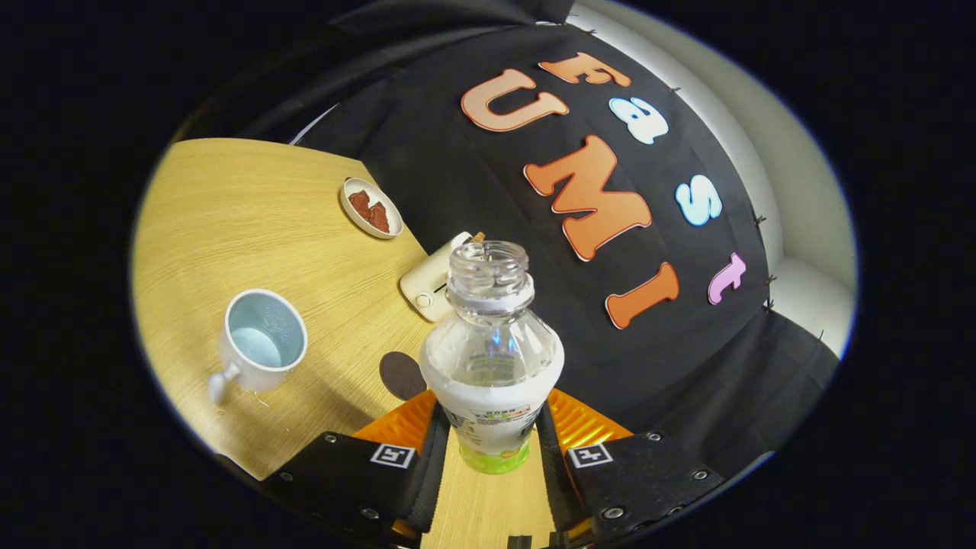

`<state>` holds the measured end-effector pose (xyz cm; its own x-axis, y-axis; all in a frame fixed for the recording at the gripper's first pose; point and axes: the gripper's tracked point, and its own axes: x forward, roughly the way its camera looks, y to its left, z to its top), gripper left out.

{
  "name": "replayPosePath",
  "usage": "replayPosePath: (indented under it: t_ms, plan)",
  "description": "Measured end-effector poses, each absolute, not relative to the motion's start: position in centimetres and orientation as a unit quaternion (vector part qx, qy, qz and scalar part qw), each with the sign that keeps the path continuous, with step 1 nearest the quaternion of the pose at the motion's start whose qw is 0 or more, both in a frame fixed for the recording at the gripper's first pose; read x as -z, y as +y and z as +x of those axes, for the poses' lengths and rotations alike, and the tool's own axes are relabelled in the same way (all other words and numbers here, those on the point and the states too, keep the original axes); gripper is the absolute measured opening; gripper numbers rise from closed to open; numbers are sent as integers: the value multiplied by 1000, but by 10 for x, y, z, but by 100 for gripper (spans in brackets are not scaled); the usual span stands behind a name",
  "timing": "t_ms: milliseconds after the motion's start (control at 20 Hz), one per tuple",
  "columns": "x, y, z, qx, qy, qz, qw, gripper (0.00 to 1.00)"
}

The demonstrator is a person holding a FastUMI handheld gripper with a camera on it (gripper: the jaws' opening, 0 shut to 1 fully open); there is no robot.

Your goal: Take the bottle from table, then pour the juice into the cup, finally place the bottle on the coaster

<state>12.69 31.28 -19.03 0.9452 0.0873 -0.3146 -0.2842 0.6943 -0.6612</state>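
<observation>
An uncapped clear plastic bottle with a white label stands between my fingers, and my gripper is shut on its lower body. The whole view is rolled, so the wooden table slopes away to the left. A white cup with a pale blue inside and a handle sits on the table to the left of the bottle. A dark round coaster lies on the table just left of the bottle, partly hidden behind my left finger.
A small white dish with reddish-brown pieces sits further back on the table. A cream-coloured toaster-like appliance stands right behind the bottle's neck. The black cloth wall rises beyond the table's far edge.
</observation>
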Motion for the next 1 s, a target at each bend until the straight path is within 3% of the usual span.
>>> replayPosePath:
  t_ms: [1000]
  plan:
    - [194, 338, 136, -62, 26, -589, 805, 58]
